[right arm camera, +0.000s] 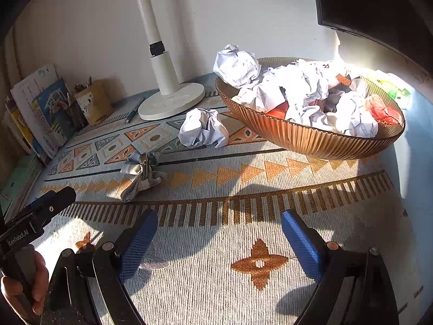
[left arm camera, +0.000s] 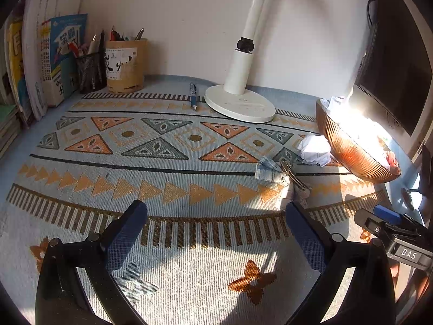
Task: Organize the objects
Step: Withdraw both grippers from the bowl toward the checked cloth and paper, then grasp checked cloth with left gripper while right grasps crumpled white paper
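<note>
A crumpled white paper ball [right arm camera: 203, 131] lies on the patterned cloth just left of a ribbed brown bowl [right arm camera: 305, 138] that holds several more paper balls; both show in the left wrist view, the ball [left arm camera: 314, 150] and the bowl [left arm camera: 349, 149]. A plaid fabric bow with a metal clip [right arm camera: 143, 174] lies in front of the ball, also in the left wrist view [left arm camera: 281, 176]. A blue pen [left arm camera: 193, 97] lies beside the lamp base. My left gripper [left arm camera: 216, 233] is open and empty above the cloth. My right gripper [right arm camera: 219, 239] is open and empty, nearer than the bowl.
A white desk lamp [left arm camera: 240, 103] stands at the back. Two pen holders [left arm camera: 125, 65] and upright books [left arm camera: 51, 54] stand at the back left. A dark monitor [left arm camera: 397, 62] hangs at the right. The other gripper [right arm camera: 38, 216] shows at the left edge.
</note>
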Demonstrator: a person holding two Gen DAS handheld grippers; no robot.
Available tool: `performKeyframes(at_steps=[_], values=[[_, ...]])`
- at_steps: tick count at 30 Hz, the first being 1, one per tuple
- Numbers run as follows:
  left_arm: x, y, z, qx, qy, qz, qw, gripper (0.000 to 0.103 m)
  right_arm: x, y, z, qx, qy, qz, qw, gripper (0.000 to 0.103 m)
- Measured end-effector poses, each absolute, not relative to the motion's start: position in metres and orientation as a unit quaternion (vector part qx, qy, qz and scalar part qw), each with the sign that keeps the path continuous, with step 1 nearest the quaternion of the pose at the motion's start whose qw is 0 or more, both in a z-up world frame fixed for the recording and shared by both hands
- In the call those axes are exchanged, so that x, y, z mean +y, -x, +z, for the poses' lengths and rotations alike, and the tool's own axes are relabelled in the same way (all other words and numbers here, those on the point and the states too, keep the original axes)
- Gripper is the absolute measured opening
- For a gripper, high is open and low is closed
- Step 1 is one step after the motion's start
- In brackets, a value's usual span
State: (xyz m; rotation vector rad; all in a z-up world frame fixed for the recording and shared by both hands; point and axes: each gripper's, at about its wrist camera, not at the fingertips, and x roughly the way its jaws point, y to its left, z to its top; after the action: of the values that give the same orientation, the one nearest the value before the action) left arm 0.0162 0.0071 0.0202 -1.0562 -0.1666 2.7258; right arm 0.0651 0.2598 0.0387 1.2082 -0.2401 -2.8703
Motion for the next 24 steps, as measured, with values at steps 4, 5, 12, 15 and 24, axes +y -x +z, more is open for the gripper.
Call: performKeyframes(at_steps=[4,5,12,15,24], values=[[0.013,-0.018,0.02,-0.042,0.355,0.928,0.105,0.102,0.258,-0.064,0.037,-0.069,-0.392,-0.917,0.004,0.092],[0.015,-0.018,0.02,-0.037,0.355,0.928,0.104,0.102,0.257,-0.065,0.037,-0.067,-0.393,-0.917,0.003,0.092],[0.019,-0.02,0.02,-0.024,0.356,0.929,0.102,0.102,0.259,-0.063,0.036,-0.068,-0.397,-0.915,0.003,0.092],[0.016,-0.019,0.02,-0.032,0.358,0.928,0.1,0.102,0.26,-0.063,0.035,-0.071,-0.398,-0.915,0.003,0.092],[0.019,-0.02,0.021,-0.026,0.355,0.929,0.102,0.102,0.26,-0.062,0.035,-0.072,-0.399,-0.914,0.003,0.092]])
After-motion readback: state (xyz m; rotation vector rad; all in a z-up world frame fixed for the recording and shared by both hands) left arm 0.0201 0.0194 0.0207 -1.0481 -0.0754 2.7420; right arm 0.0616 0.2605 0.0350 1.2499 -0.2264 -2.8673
